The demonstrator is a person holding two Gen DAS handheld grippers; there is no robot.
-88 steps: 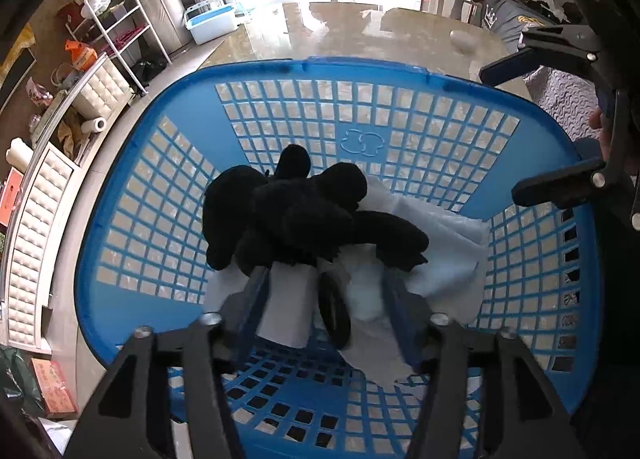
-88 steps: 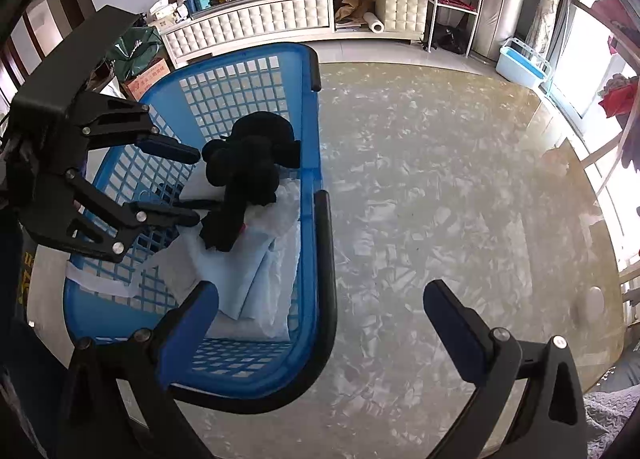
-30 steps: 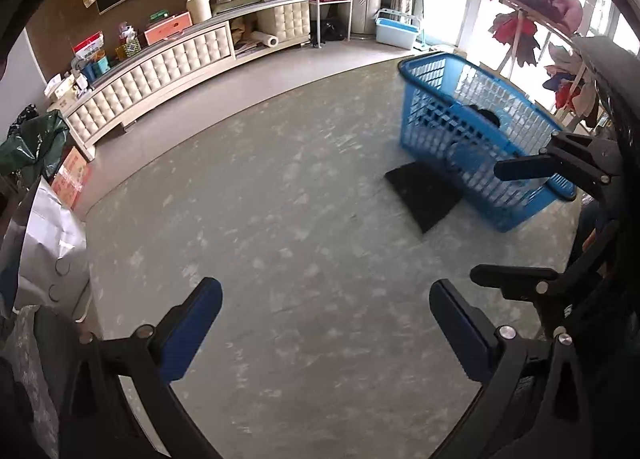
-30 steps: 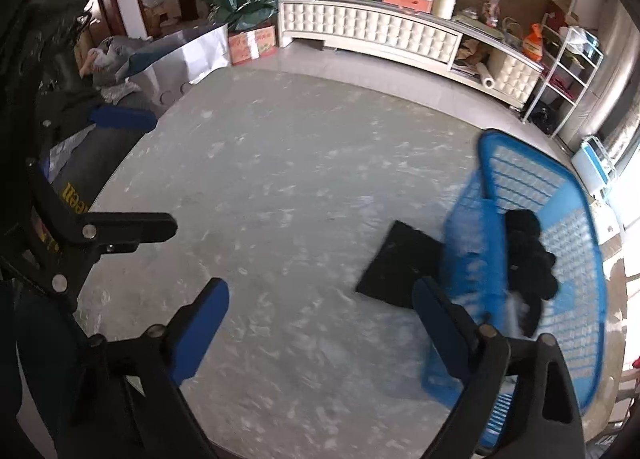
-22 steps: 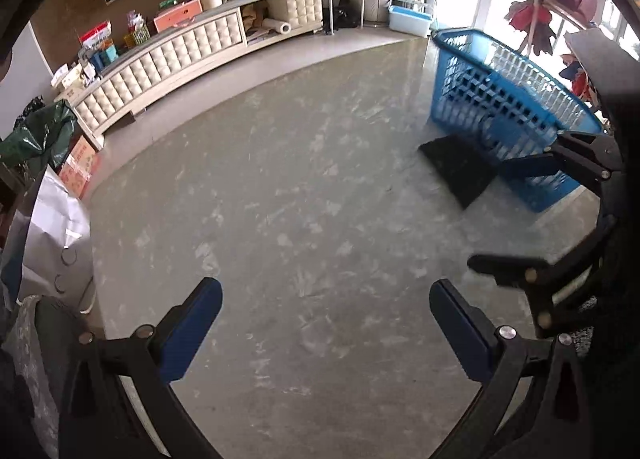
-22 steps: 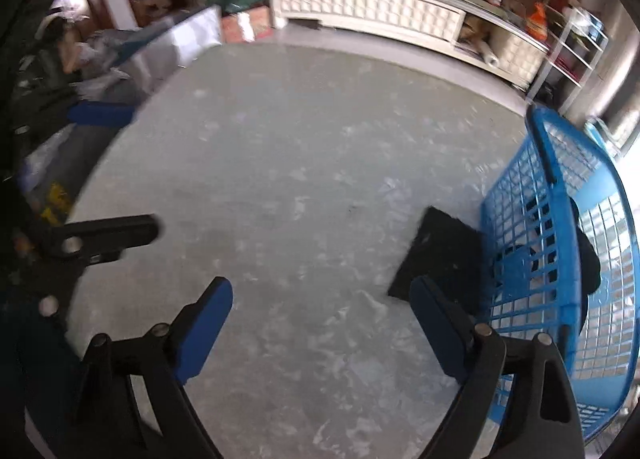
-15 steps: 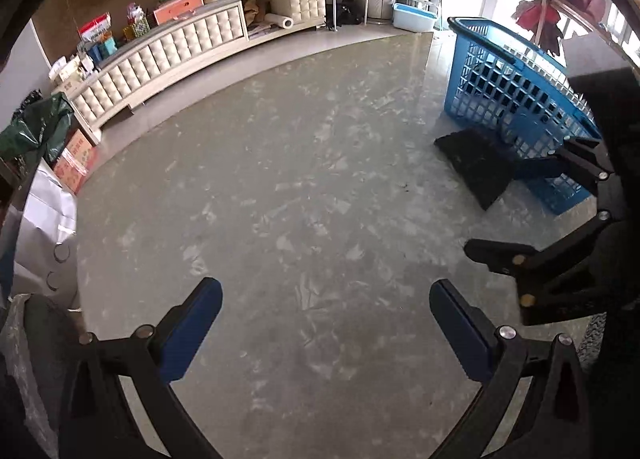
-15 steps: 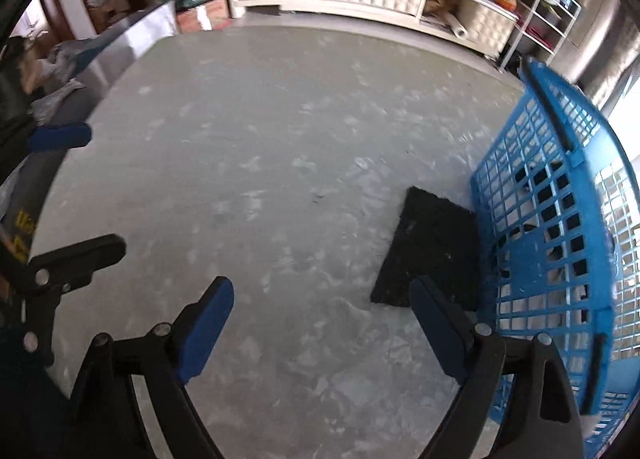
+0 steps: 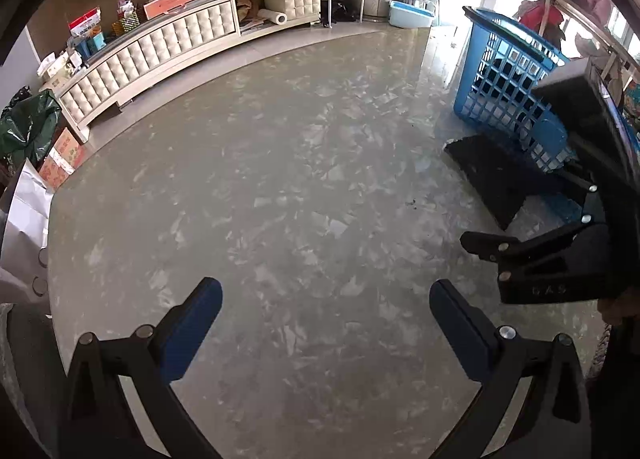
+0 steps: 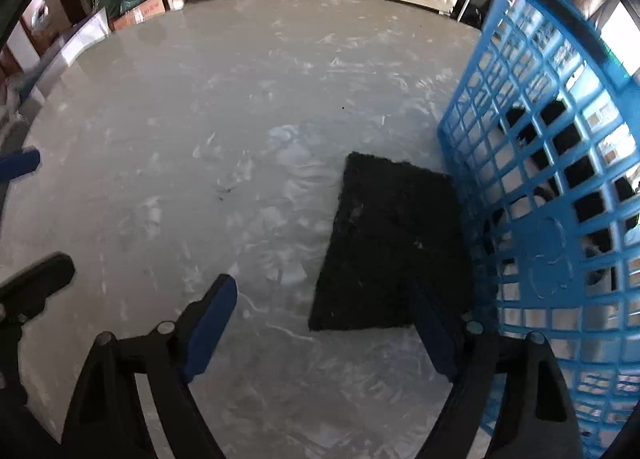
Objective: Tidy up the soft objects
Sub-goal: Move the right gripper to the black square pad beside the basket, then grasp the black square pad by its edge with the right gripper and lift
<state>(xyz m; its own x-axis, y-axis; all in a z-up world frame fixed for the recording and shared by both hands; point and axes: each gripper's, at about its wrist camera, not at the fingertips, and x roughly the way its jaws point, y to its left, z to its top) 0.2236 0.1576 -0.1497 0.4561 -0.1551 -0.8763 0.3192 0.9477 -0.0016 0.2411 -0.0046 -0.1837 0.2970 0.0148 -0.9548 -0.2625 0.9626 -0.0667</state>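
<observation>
Dark soft items already lie in the basket (image 10: 560, 187); one black cloth (image 10: 392, 247) remains on the floor just beside it, right gripper (image 10: 324, 319) above it, jaws wide but just narrowing, nothing held; left gripper (image 9: 324, 323) open, empty.

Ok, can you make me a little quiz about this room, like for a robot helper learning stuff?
1. True or false: the black mat lies on the floor beside the blue laundry basket.
2. Which gripper is nearer the mat: A) left gripper B) right gripper?
3. Fill in: both grippers hold ____.

Key: 1 true; 2 B; 3 nothing.
</observation>
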